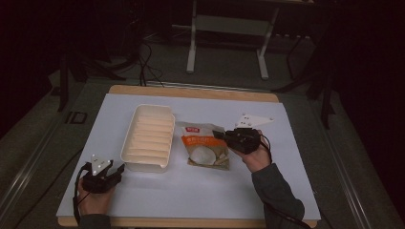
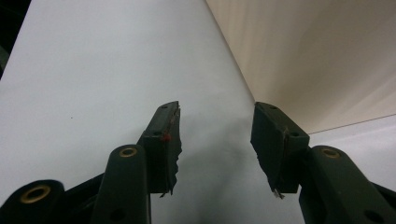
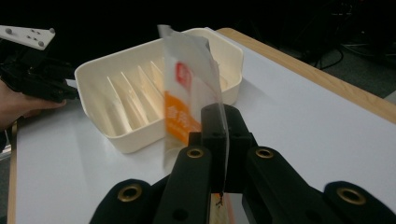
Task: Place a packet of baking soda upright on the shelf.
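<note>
Snack pouch (image 3: 189,93) clamped upright between right tongs (image 3: 215,126).

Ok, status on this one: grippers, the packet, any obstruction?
Right gripper shut on snack packet. Left gripper open beside cream tray. Nothing blocking.

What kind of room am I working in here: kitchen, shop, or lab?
Most likely a lab or recording workspace, not a kitchen. A white-topped table stands in a dark room, loose cables trail across the floor behind it, and a metal equipment stand sits beyond.
</note>
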`<state>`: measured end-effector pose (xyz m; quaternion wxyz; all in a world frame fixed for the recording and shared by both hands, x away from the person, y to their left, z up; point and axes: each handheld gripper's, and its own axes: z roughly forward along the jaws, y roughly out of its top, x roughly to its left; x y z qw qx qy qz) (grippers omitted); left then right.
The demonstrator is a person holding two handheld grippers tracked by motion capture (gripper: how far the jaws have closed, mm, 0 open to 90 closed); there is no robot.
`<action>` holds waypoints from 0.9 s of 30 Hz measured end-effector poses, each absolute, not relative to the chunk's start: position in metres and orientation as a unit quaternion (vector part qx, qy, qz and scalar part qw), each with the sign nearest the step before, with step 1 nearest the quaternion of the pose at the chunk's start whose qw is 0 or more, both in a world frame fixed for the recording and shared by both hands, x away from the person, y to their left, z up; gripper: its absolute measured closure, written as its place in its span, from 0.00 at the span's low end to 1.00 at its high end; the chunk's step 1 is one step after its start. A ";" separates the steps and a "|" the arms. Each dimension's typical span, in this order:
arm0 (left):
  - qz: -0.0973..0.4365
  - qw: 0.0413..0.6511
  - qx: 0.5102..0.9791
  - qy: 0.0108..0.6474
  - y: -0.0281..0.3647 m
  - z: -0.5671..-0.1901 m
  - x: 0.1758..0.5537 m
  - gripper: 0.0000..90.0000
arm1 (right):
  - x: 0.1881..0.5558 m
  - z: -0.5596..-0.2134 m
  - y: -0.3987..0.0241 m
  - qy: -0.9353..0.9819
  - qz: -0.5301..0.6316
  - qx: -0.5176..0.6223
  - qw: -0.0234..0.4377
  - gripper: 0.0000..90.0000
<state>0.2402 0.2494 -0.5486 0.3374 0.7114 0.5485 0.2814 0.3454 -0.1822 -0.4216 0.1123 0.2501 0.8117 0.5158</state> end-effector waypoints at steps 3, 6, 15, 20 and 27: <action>0.281 0.337 0.712 0.548 0.250 -0.549 0.240 0.58 | 0.345 -0.419 -0.179 0.812 0.517 0.245 0.115 1.00; 0.281 0.337 0.712 0.548 0.250 -0.548 0.240 0.58 | 0.345 -0.416 -0.176 0.812 0.519 0.243 0.115 1.00; 0.281 0.339 0.711 0.548 0.250 -0.548 0.240 0.59 | 0.346 -0.406 -0.171 0.808 0.526 0.236 0.118 1.00; 0.280 0.340 0.712 0.547 0.251 -0.548 0.240 0.68 | 0.346 -0.399 -0.167 0.806 0.533 0.229 0.119 1.00; 0.275 0.343 0.716 0.543 0.251 -0.548 0.239 0.87 | 0.346 -0.391 -0.159 0.803 0.541 0.219 0.118 1.00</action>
